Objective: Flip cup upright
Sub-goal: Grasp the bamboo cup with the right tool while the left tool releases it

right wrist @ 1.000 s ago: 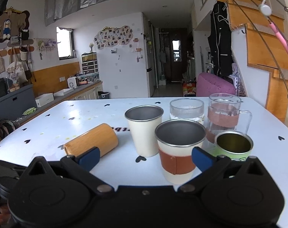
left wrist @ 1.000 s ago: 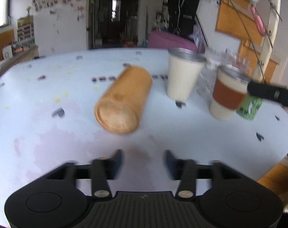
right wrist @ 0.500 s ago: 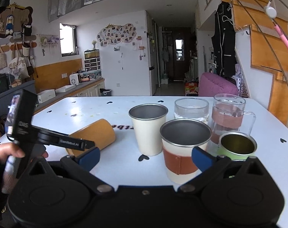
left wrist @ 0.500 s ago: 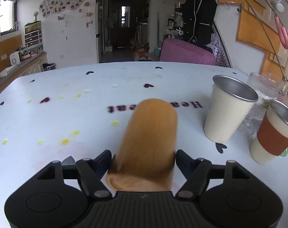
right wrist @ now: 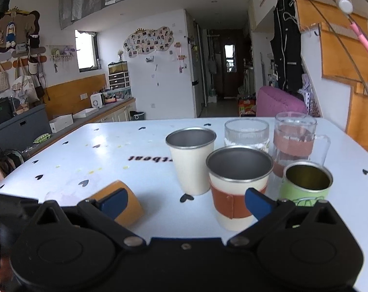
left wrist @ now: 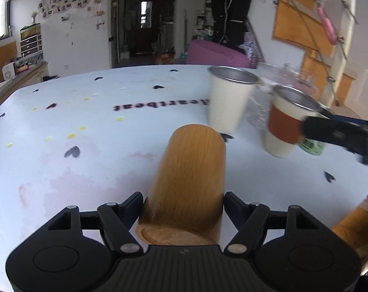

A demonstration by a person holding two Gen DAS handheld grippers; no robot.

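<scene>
Left wrist view shows the left gripper (left wrist: 184, 205) clenched on the wooden cup (left wrist: 187, 182), which lies on its side near the desk's (left wrist: 86, 170) front edge, base toward the camera. Right gripper (right wrist: 184, 200) hovers released and apart. Best to keep the grip firm, lift clear, then rotate mouth-up away from the steel cup (left wrist: 229, 102).

Both wrist views look low across the table (left wrist: 91, 160), sharing the cups.
</scene>
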